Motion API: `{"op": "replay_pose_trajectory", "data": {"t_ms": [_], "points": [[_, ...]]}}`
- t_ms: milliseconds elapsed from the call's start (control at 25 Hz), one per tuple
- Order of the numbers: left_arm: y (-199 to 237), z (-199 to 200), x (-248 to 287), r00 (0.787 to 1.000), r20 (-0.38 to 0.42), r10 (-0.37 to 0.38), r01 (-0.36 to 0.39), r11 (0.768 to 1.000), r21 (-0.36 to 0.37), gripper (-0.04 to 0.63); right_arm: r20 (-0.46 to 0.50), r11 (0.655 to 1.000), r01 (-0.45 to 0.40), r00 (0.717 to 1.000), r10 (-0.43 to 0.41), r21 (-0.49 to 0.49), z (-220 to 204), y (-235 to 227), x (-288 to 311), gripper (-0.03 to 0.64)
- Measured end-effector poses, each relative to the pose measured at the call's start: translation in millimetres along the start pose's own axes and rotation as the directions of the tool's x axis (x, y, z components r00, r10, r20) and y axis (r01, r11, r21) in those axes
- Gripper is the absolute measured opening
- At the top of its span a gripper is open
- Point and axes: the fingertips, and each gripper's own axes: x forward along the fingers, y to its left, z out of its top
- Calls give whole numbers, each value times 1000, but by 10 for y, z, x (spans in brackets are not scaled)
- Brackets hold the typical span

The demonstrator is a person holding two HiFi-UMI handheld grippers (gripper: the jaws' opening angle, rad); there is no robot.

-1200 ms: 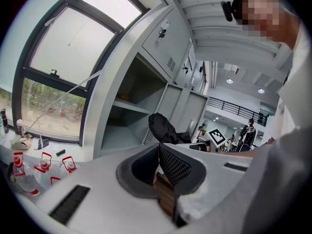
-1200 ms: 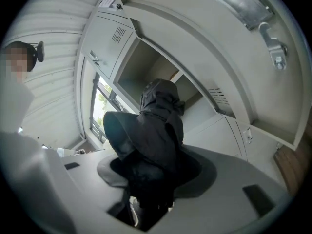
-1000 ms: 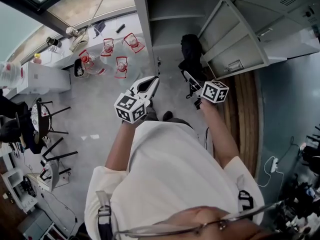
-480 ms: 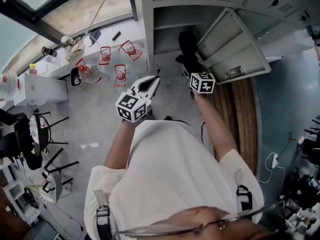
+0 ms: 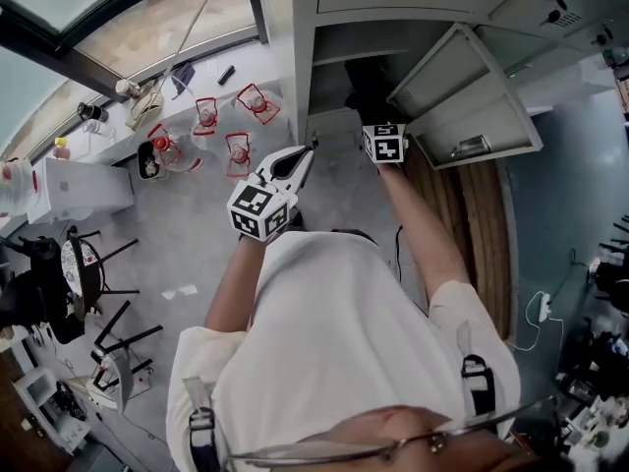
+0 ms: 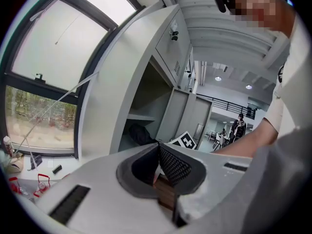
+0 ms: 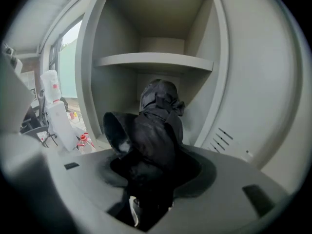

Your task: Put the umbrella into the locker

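- The right gripper has its jaws partly apart and clamped on the folded black umbrella. The umbrella runs lengthwise straight out ahead of them, its bunched far end at the mouth of the locker, under the shelf.
- The opening lies dead ahead along that long axis (so, I judge, a plain push forward serves).
- The left gripper, jaws together on nothing, hangs left of the opening and farther from it.

Matt cloth umbrella, smooth metal locker
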Motion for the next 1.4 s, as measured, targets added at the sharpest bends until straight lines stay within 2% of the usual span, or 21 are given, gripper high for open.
{"op": "replay_pose_trajectory", "data": {"t_ms": [240,520,800,1040,1200,1320,1400], "points": [[172,31,-13,1000,-6,-13,13,1000,17,6,-22,992,79,996,-82,-101,135,-56,238,221],[405,-57,-55,999,-29,-22,22,1000,4,5,-25,971,137,989,-145,-195,200,-99,558,222],[623,-51,-88,998,-46,-31,32,999,6,6,-53,953,155,983,-174,-262,266,-155,877,224],[766,-78,-95,997,-69,-35,36,999,2,6,-64,947,158,981,-183,-280,336,-141,1060,232],[801,-62,-64,996,-73,-43,43,999,0,6,-89,940,136,981,-172,-314,390,-93,1163,262],[793,-44,-47,996,-76,-55,55,998,3,5,-67,938,126,986,-155,-323,511,-61,1138,337],[790,-34,-29,995,-76,-63,63,998,8,5,-52,940,114,989,-138,-321,553,-40,1095,357]]}}
